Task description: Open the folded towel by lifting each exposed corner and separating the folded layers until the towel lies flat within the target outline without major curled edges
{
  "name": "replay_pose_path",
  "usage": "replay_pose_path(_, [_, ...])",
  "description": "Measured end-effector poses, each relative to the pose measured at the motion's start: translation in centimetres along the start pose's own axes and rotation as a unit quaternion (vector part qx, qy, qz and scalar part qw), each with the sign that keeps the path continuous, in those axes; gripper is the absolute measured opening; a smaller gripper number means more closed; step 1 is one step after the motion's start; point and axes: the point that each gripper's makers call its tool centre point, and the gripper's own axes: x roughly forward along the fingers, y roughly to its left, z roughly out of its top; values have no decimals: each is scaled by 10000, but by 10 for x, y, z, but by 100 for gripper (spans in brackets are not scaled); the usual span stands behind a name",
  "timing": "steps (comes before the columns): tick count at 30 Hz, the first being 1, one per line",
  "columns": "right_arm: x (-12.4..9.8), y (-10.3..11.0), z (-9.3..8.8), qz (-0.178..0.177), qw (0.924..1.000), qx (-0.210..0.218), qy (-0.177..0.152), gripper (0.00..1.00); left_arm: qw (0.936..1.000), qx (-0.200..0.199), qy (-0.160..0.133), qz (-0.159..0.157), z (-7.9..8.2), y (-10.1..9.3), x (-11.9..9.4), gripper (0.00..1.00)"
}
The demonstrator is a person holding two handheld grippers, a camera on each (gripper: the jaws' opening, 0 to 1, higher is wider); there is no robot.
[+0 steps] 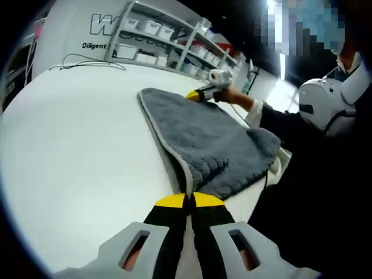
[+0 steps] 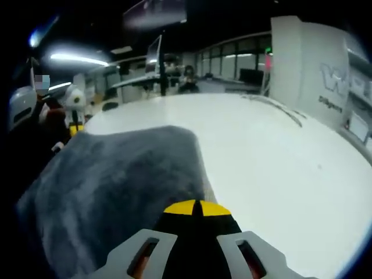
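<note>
So you've got both corners pinched right now, which is the setup you want for a clean unfold. In the left gripper view your left gripper (image 1: 189,200) has its jaws closed tight on the towel (image 1: 203,136) at the near corner, right where the pale hem runs down to a point. In the right gripper view the right gripper (image 2: 197,207) looks clamped the same way on its own corner, yellow tips together with grey pile bunched against them.

Tip for this step, as I see it: lift both corners together and keep them level, then carry the top layer away from the fold instead of yanking straight up. That plush stuff probably clings to itself, so a slow peel should keep the lower layer from dragging along. Watch the hem too, it'll likely want to curl under when you set it down.

The towel sits on the white table (image 1: 75,139), stretching away from your left jaws toward the far corner where the right gripper and your hand (image 1: 228,94) hold it. Its right side seems to run close to the table's edge by your body. I can't spot any target outline on the table, so no clue how it lines up.

Way back there are shelves (image 1: 168,43) with white bins.
</note>
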Motion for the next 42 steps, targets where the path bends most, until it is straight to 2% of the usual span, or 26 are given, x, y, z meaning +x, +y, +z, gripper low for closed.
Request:
replay_pose_path(19, [-20, -3, -14, -172, 9998, 114, 32, 0, 9996, 162, 140, 191, 14, 30, 1, 3])
replay_pose_path(42, [-43, -3, -29, -604, 9975, 357, -5, 0, 9990, 240, 183, 337, 40, 66, 12, 3])
